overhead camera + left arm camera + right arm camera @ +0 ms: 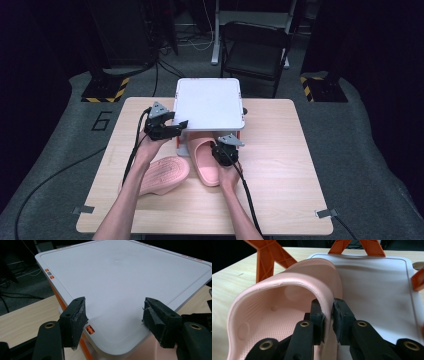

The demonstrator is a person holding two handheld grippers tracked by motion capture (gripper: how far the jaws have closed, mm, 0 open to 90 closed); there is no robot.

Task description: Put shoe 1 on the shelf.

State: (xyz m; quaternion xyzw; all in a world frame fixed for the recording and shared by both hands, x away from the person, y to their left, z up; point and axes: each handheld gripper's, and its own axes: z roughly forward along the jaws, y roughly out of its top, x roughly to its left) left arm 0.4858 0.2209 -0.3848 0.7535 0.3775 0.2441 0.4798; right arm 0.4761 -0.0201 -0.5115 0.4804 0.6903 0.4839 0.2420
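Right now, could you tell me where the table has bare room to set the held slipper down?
The wooden table is bare along its right side and across its near edge. The white top of the rack is bare too. It is crowded at the middle: the right gripper pinches one pink slipper at the rack's lower shelf, with the other slipper lying left of it.

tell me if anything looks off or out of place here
The second pink slipper lies upside down on the table, sole up, askew to its mate. That slipper, upright and pinched at the strap by the right gripper, is half under the white rack.
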